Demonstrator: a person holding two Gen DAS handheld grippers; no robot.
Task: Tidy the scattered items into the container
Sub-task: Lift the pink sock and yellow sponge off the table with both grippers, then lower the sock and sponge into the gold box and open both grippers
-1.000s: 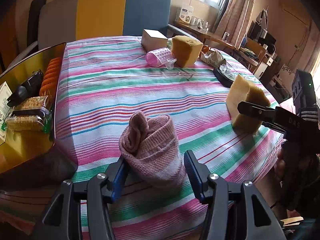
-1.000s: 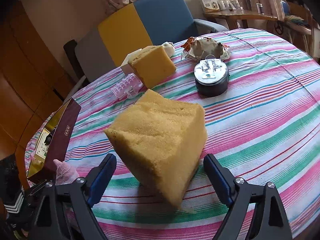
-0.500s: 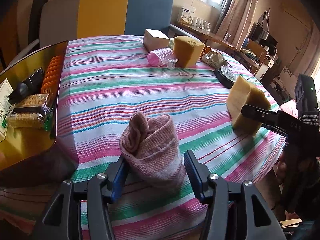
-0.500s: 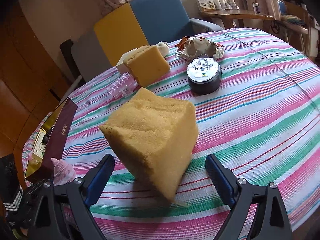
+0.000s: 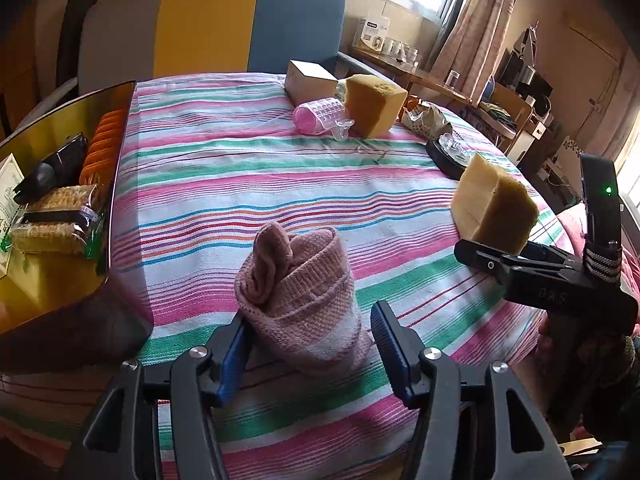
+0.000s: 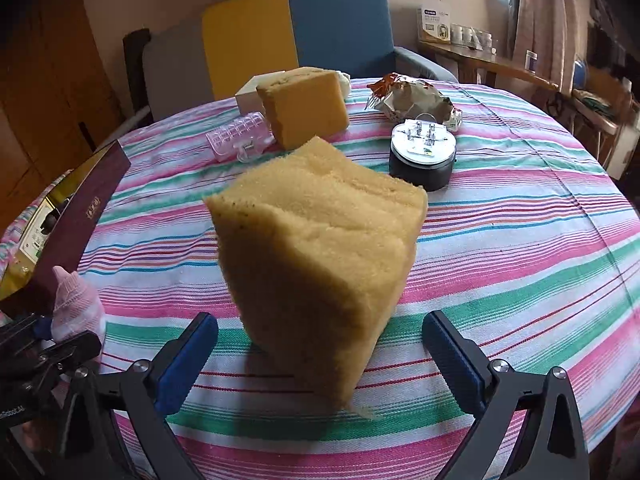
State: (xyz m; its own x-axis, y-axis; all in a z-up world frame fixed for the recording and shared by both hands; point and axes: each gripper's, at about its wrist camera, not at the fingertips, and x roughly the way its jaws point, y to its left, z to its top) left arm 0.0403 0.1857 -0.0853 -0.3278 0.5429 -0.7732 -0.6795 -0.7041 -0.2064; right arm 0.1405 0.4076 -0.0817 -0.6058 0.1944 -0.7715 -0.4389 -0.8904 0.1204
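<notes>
A rolled pink knitted sock (image 5: 300, 296) stands on the striped tablecloth between the open fingers of my left gripper (image 5: 308, 344); the left pad touches it, the right stands apart. A large yellow sponge (image 6: 320, 252) stands tilted on the cloth between the wide-open fingers of my right gripper (image 6: 320, 356), which do not touch it. The sponge (image 5: 494, 204) and right gripper also show in the left wrist view. The container, a gold-lined box (image 5: 120, 92) with dark red outer walls, sits at the table's left edge and holds snack packs.
At the far side of the table lie a second yellow sponge (image 5: 372, 104), a pink plastic roller (image 5: 318, 114), a small cardboard box (image 5: 310, 78), a crumpled snack bag (image 6: 412, 98) and a black round device (image 6: 422, 156). A colourful armchair (image 5: 240, 20) stands behind.
The right gripper has moved in closer around the sponge, fingers still wide open. The left gripper stays around the sock, nearly unmoved.
</notes>
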